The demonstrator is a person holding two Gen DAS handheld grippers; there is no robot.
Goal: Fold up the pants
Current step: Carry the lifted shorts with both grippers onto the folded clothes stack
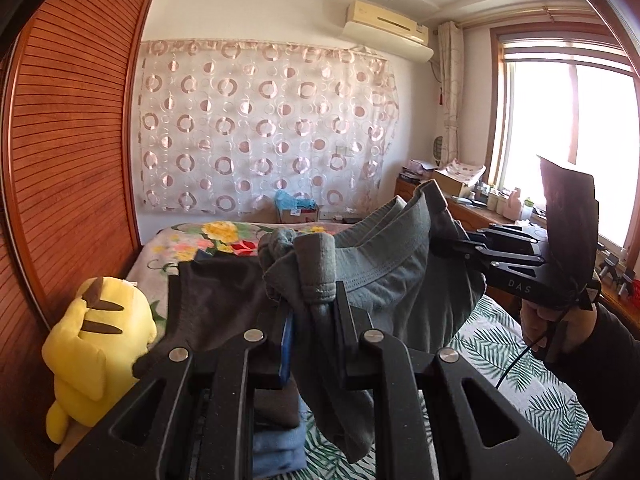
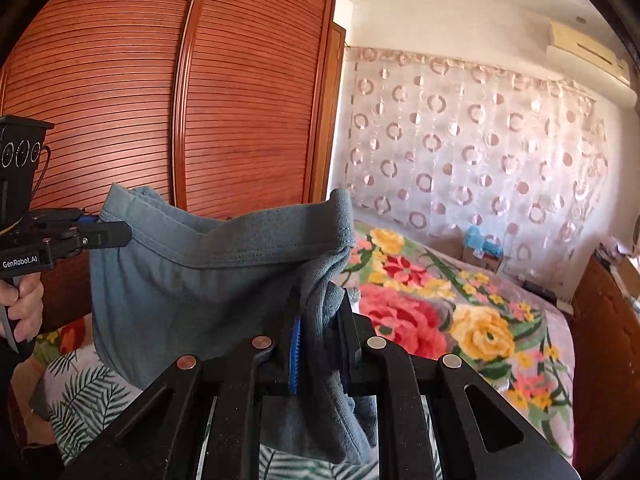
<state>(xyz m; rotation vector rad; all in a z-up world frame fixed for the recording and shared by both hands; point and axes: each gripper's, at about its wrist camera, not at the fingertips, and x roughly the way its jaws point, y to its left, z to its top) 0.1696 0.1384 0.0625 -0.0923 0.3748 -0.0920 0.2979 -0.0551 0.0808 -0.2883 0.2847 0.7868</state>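
The grey-blue pants (image 1: 376, 264) hang in the air above the bed, held by the waistband at both ends. My left gripper (image 1: 314, 300) is shut on one bunched end of the waistband. My right gripper (image 2: 318, 312) is shut on the other end; it also shows in the left wrist view (image 1: 440, 246) at the right, gripping the band. In the right wrist view the pants (image 2: 180, 280) stretch leftward to the left gripper (image 2: 120, 236). The legs hang down out of sight.
A yellow plush toy (image 1: 96, 352) sits at the bed's left edge by the wooden wardrobe (image 1: 68, 140). Folded dark and blue clothes (image 1: 276, 432) lie stacked on the leaf-print sheet (image 1: 520, 376). A floral blanket (image 2: 460, 312) covers the far bed. A cluttered desk (image 1: 460, 196) stands under the window.
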